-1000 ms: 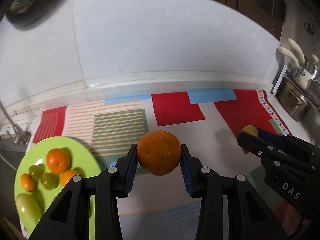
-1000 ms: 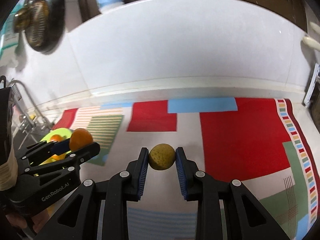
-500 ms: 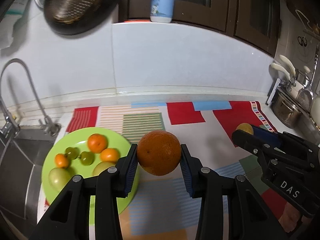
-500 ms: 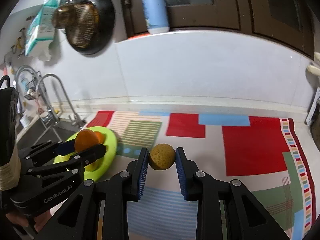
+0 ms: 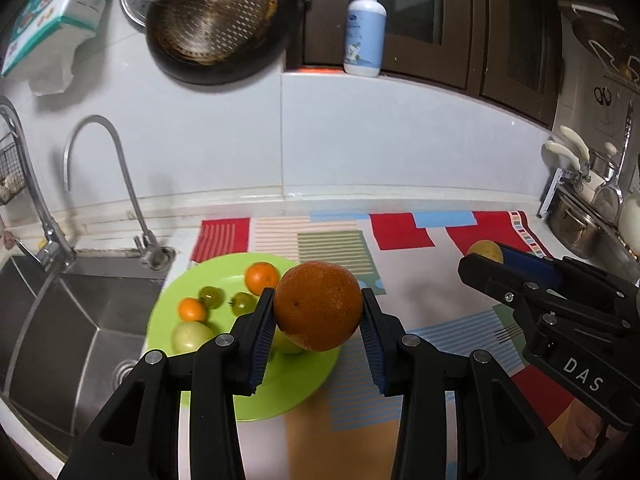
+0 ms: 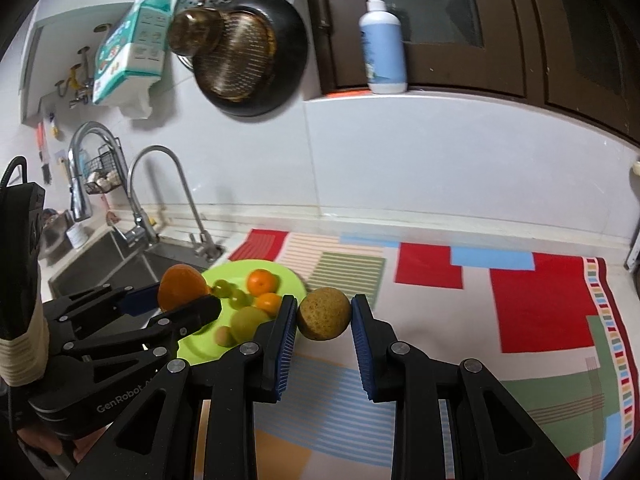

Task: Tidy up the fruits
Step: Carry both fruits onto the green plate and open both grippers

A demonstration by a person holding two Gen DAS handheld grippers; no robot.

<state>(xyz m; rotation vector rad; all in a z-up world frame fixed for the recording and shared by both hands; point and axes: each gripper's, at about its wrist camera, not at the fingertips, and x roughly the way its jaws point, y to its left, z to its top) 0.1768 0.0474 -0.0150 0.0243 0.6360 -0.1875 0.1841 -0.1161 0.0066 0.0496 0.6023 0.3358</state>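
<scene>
My left gripper (image 5: 318,312) is shut on a large orange (image 5: 318,306) and holds it in the air over the right part of a lime green plate (image 5: 256,400). The plate holds small oranges (image 5: 262,275), small green fruits (image 5: 211,296) and a pale green apple (image 5: 190,336). My right gripper (image 6: 324,314) is shut on a brownish-yellow round fruit (image 6: 324,314), held above the patterned mat (image 6: 520,320) just right of the plate (image 6: 192,350). The left gripper (image 6: 188,296) with its orange (image 6: 182,286) shows at left in the right wrist view.
A steel sink (image 5: 60,320) with a curved faucet (image 5: 100,168) lies left of the plate. Pans (image 5: 216,20) hang on the white wall, and a soap bottle (image 5: 365,28) stands on the ledge. Pots and utensils (image 5: 580,220) crowd the far right.
Both grippers have pulled back and risen with their fruits still gripped. The left one has shifted left, so the orange now hangs over the green plate.
</scene>
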